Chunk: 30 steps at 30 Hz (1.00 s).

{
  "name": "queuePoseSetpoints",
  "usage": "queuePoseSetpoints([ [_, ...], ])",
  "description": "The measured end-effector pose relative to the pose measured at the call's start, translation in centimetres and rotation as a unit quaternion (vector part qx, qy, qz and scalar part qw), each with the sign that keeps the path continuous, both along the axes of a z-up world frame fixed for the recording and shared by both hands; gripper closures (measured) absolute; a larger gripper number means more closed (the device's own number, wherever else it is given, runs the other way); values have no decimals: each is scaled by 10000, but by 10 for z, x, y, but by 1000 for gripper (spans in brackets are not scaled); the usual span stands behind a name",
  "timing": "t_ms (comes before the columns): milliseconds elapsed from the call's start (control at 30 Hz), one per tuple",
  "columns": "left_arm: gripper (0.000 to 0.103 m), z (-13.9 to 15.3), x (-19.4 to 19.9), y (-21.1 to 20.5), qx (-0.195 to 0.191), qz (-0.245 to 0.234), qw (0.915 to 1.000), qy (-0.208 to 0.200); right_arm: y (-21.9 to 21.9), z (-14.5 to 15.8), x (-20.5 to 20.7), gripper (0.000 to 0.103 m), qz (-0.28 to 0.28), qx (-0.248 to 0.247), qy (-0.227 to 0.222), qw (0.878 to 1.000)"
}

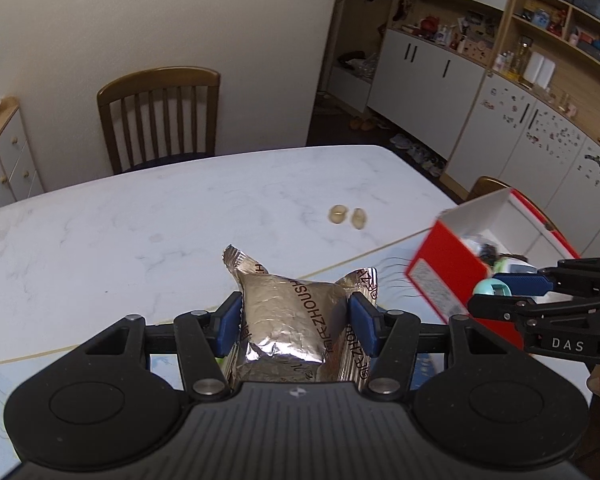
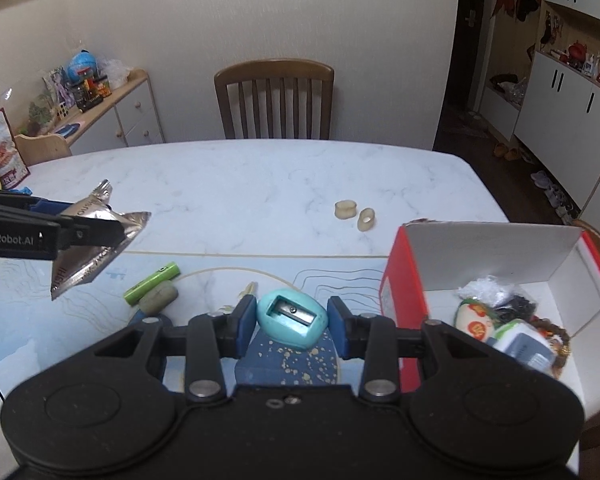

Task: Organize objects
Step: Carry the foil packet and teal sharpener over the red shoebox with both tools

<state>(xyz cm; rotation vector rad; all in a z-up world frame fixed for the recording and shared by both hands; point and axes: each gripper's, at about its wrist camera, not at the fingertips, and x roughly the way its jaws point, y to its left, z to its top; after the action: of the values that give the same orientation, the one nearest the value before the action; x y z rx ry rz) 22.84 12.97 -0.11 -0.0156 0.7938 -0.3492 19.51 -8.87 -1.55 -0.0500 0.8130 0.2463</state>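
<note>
**Both jaws gripping: foil packet on the left, sharpener on the right**

Jaws of the left gripper (image 1: 294,322) are clamped on a silver foil packet (image 1: 290,312), its blue pads pressing the packet's two sides. Jaws of the right gripper (image 2: 292,322) are closed on a teal egg-shaped pencil sharpener (image 2: 291,317), blade slot facing up.

Both tools are held above a white marble-patterned table (image 2: 240,188). A wooden chair (image 2: 274,100) stands at the far edge.

On the right side of the table sits an open red box (image 2: 404,280) with a white interior, flap raised. Small items lie piled inside it, among them a white and grey item and a dark beaded string; others are too jumbled to name.

Beneath the right gripper lies a blue speckled object (image 2: 288,364). To its left rest a green battery (image 2: 152,283) and, touching it, a grey-green cylinder (image 2: 159,298).

Further out, two small beige rings (image 2: 356,214) lie side by side, well apart from everything else.
</note>
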Motion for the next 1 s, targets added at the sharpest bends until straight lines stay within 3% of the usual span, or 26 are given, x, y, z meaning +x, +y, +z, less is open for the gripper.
queuePoseSetpoints([
  [533,46,20,-36,-90,169,-317,9993,-58,-77,25,-34,66,-42,238,-240,9994],
  [1000,46,11,-37,-203,357,-490,9981,104,-189,13,-37,66,-289,311,-196,9989],
])
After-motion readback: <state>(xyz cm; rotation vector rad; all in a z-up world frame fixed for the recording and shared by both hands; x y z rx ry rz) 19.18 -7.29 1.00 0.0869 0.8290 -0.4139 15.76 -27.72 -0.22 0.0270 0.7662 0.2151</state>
